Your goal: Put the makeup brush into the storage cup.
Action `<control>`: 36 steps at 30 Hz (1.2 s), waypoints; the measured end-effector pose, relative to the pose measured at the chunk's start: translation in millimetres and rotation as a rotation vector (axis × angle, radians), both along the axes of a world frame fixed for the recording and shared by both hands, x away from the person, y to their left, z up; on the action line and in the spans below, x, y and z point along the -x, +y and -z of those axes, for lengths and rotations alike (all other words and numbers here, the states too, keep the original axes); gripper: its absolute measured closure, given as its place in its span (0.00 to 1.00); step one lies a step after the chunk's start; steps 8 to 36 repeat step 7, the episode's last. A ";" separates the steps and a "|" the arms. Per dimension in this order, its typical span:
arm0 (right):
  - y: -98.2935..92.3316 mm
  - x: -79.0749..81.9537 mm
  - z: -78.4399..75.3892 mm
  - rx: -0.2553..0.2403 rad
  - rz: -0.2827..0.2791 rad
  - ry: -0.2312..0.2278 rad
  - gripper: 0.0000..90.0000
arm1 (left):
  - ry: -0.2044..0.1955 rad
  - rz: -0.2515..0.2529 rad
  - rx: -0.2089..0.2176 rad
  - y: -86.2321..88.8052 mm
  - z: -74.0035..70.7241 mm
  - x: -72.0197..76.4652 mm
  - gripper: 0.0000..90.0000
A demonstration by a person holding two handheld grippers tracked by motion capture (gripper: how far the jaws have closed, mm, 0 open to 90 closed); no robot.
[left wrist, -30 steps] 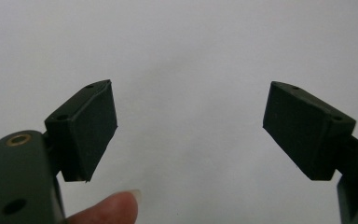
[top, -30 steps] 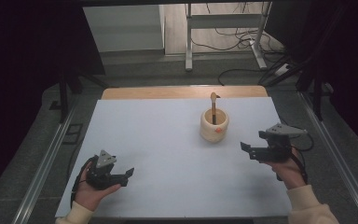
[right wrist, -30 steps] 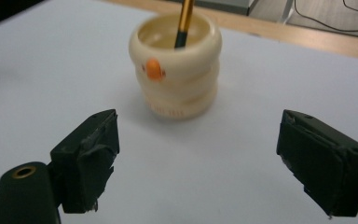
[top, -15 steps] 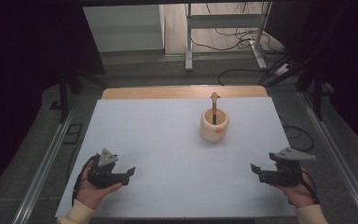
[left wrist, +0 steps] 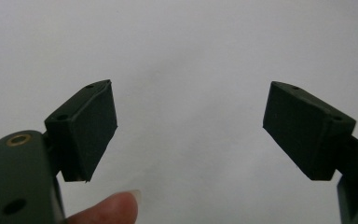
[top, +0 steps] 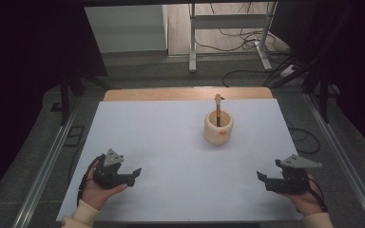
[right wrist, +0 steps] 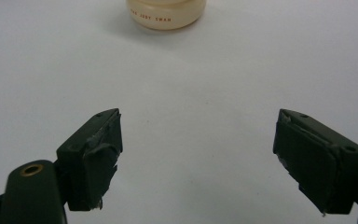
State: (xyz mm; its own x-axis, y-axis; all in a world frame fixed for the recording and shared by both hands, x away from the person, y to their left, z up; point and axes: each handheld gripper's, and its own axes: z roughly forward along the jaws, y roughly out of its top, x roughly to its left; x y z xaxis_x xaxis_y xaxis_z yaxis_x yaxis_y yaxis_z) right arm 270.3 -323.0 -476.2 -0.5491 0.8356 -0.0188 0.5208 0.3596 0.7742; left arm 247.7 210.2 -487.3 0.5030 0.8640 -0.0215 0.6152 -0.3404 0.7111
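A cream round pot stands on the white table top, right of centre, with a thin wooden-handled stick upright in it. Its base shows at the top of the right gripper view, with small lettering on it. My left gripper rests in a hand near the front left edge, jaws wide apart and empty. My right gripper is held low near the front right corner, well short of the pot, also open with nothing between its jaws.
A wooden strip runs along the table's far edge. Metal rails flank both sides. Behind the table, cables lie on the floor by a metal frame's legs. A fingertip shows under the left jaws.
My right gripper has drawn back toward the front edge and sunk lower, away from the pot. The left gripper has stayed put.
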 end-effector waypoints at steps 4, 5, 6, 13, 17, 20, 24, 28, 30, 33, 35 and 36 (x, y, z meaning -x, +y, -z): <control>-2.7 -1.8 2.0 0.000 -0.005 -0.001 0.18 | 0.004 0.004 0.005 -1.0 0.6 -3.8 0.20; -2.8 -2.3 2.9 0.000 -0.003 0.003 0.18 | 0.003 0.007 0.005 -1.6 0.2 -4.9 0.20; -3.0 -3.0 4.1 0.003 0.002 0.003 0.18 | 0.003 0.009 0.006 -2.3 0.0 -5.7 0.20; -3.2 -3.2 5.1 0.005 0.002 0.008 0.18 | 0.003 0.011 0.005 -2.9 0.1 -6.7 0.20; -3.2 -3.2 5.1 0.005 0.002 0.008 0.18 | 0.003 0.011 0.005 -2.9 0.1 -6.7 0.20; -3.2 -3.2 5.1 0.005 0.002 0.008 0.18 | 0.003 0.011 0.005 -2.9 0.1 -6.7 0.20; -3.2 -3.2 5.1 0.005 0.002 0.008 0.18 | 0.003 0.011 0.005 -2.9 0.1 -6.7 0.20; -3.2 -3.2 5.1 0.005 0.002 0.008 0.18 | 0.003 0.011 0.005 -2.9 0.1 -6.7 0.20; -3.2 -3.2 5.1 0.005 0.002 0.008 0.18 | 0.003 0.011 0.005 -2.9 0.1 -6.7 0.20; -3.2 -3.2 5.1 0.005 0.002 0.008 0.18 | 0.003 0.011 0.005 -2.9 0.1 -6.7 0.20; -3.2 -3.2 5.1 0.005 0.002 0.008 0.18 | 0.003 0.011 0.005 -2.9 0.1 -6.7 0.20; -3.2 -3.2 5.1 0.005 0.002 0.008 0.18 | 0.003 0.011 0.005 -2.9 0.1 -6.7 0.20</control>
